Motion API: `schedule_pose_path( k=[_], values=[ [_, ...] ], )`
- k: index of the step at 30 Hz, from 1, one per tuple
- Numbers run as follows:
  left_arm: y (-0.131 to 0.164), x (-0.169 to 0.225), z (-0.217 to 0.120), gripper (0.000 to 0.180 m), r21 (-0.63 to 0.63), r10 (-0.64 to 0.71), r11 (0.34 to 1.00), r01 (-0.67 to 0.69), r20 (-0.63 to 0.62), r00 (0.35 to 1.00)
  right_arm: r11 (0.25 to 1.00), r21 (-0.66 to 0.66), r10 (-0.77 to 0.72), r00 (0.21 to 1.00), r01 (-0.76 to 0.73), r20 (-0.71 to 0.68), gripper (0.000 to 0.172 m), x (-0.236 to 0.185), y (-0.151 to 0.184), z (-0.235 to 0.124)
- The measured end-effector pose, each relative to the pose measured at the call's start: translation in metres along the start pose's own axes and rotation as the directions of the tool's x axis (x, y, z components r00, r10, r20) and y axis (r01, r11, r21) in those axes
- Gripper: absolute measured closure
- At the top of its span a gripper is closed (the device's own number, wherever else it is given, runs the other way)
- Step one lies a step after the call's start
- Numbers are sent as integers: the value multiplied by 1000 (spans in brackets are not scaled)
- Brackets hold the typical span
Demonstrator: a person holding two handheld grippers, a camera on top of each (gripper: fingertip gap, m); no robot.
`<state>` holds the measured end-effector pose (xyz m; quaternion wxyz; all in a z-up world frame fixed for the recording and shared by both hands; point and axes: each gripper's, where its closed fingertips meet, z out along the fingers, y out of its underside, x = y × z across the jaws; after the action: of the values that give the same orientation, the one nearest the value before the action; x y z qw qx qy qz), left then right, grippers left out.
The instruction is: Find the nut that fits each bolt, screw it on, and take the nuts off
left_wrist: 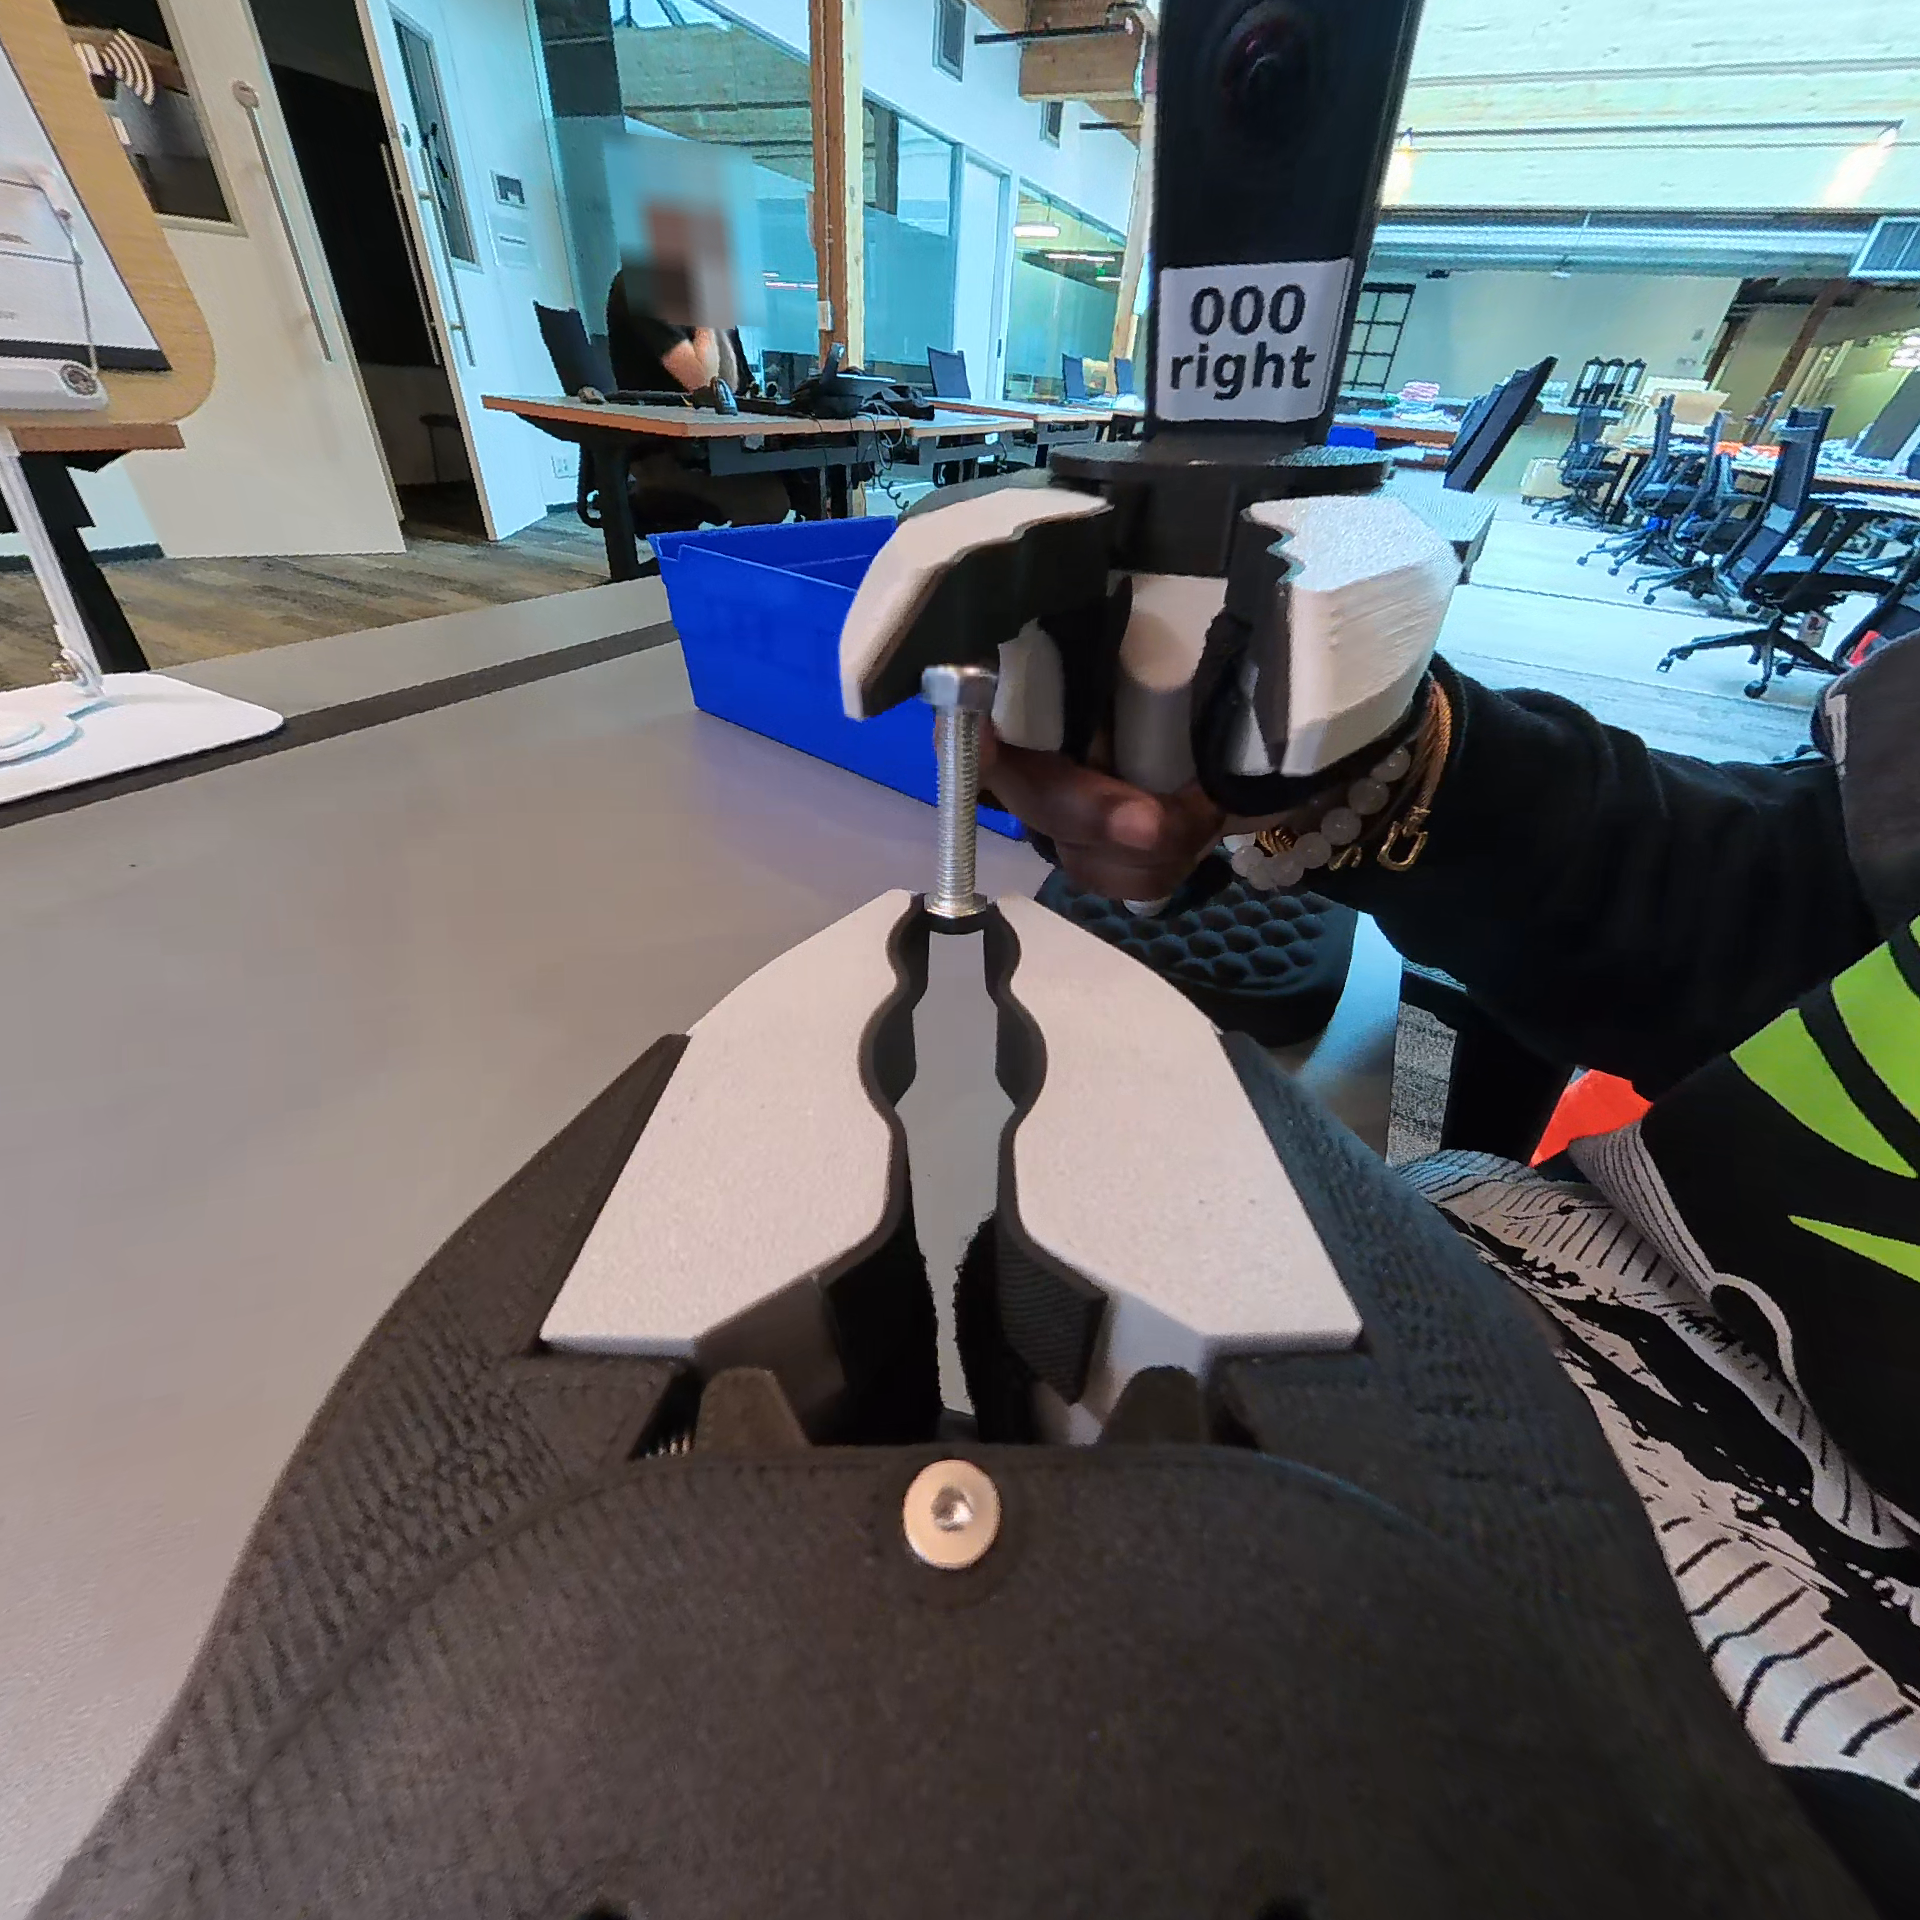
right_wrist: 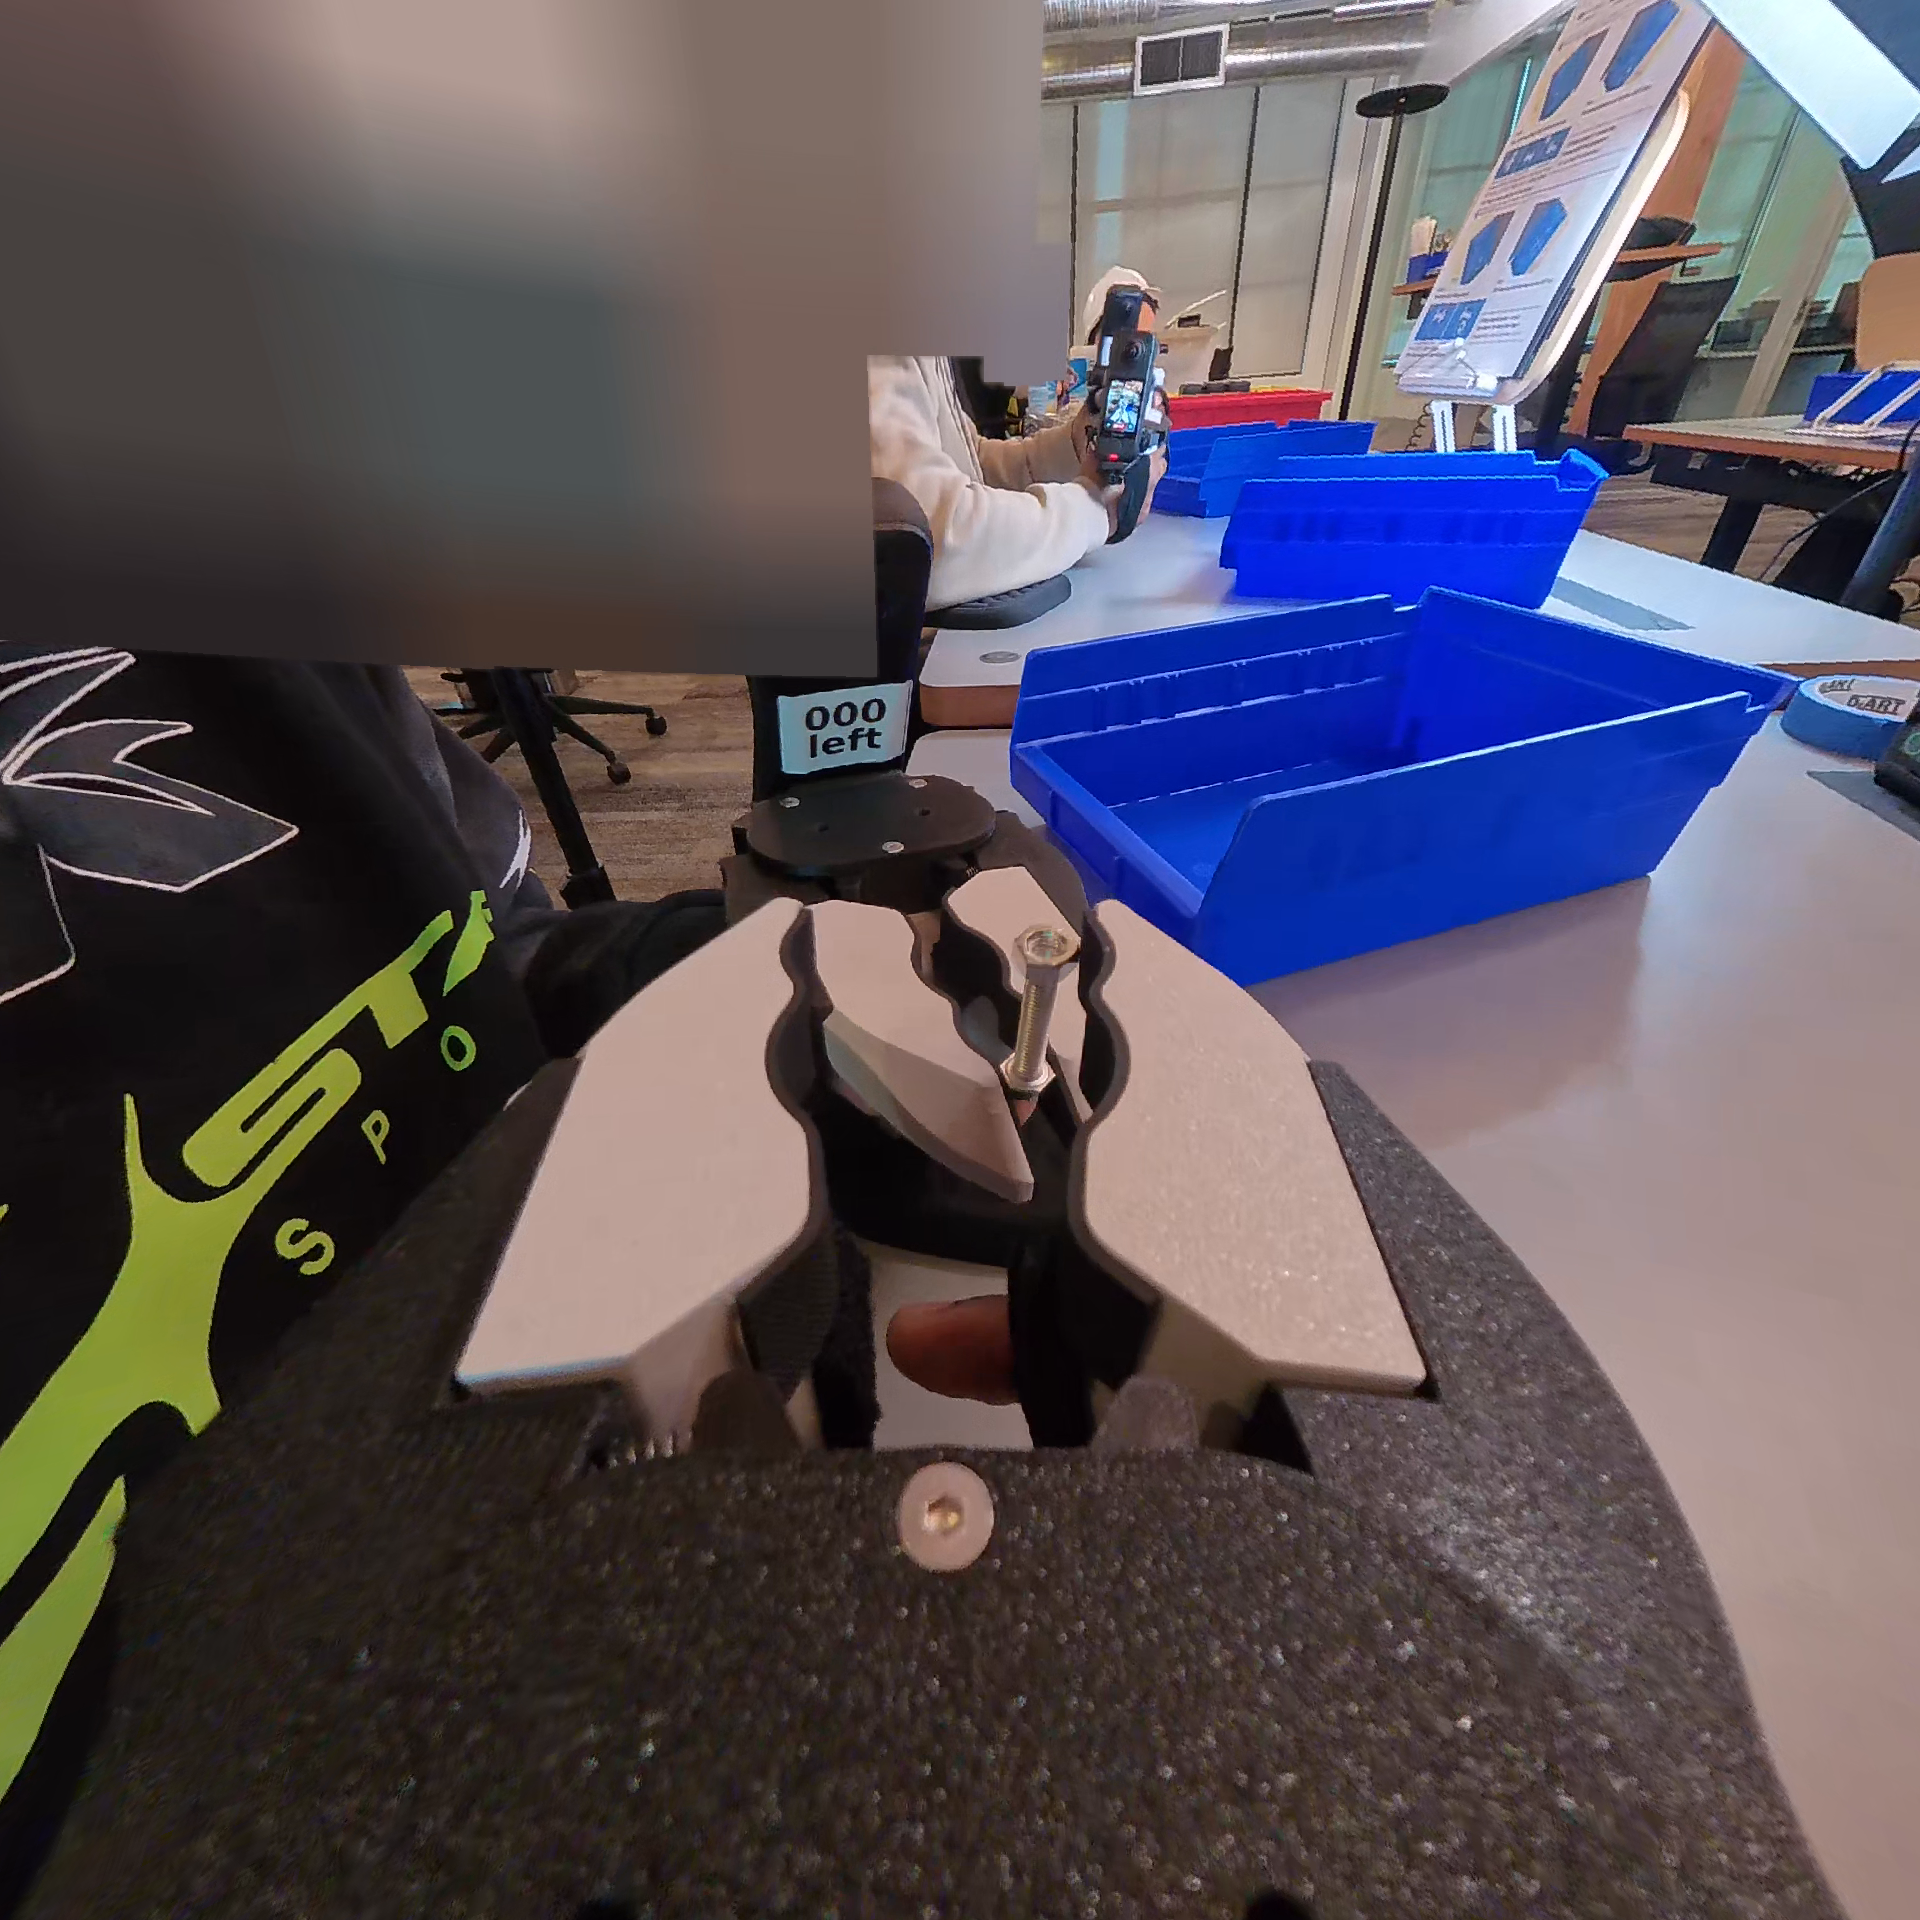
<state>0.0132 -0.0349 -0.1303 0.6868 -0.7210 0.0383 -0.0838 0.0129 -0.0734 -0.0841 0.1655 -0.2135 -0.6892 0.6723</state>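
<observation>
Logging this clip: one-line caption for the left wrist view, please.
Left gripper clamps the nut on an upright bolt while the open right gripper reaches its head, beside a blue bin.

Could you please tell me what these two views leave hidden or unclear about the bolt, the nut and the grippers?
- Nut: left wrist view, only its upper rim shows between the left gripper's fingertips; the rest is hidden.
- Bolt head: right wrist view, whether the right gripper's open fingers touch it is unclear.
- Blue bin floor: its front wall hides part.
</observation>
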Motion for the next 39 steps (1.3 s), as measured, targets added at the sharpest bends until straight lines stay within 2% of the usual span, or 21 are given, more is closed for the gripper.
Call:
schedule_pose_path(
  k=[8, 11, 15, 19, 21, 26, 28, 31, 33, 39],
  values=[
    [0, -6, -1, 170, 5, -29, 1000, 29, 31, 999, 1000, -5, -16, 999, 16, -35, 124, 5, 3, -1],
    [-4, -12, -4, 171, 39, -55, 998, 53, 51, 997, 999, 26, -27, 986, 32, -167, 125, 29, 8, -15],
    [-7, -15, -8, 171, 51, -55, 997, 52, 60, 997, 991, 131, 58, 938, -13, -341, 134, 59, 11, -50],
    [-8, -15, -9, 171, 64, -34, 997, 30, 60, 998, 996, 87, 73, 778, -24, -624, 140, 95, 30, -96],
    [-8, -15, -9, 171, 62, -28, 998, 25, 58, 998, 991, 129, 106, 699, -21, -708, 143, 105, 34, -121],
    [-8, -13, -9, 171, 69, -25, 997, 22, 45, 999, 983, 185, 152, 574, -1, -805, 146, 121, 36, -175],
    [-8, -13, -8, 171, 65, -21, 998, 18, 42, 999, 986, 165, 132, 551, 10, -824, 155, 121, 35, -189],
    [-7, -12, -8, 171, 62, -17, 998, 15, 36, 999, 996, 91, 82, 435, 0, -897, 147, 125, 43, -217],
    [-7, -12, -8, 171, 62, -17, 998, 15, 33, 999, 997, 77, 74, 404, -9, -912, 141, 124, 46, -231],
    [-5, -10, -7, 171, 51, -10, 999, 9, 27, 1000, 990, 133, 141, 304, -47, -942, 136, 112, 48, -281]
  ],
)
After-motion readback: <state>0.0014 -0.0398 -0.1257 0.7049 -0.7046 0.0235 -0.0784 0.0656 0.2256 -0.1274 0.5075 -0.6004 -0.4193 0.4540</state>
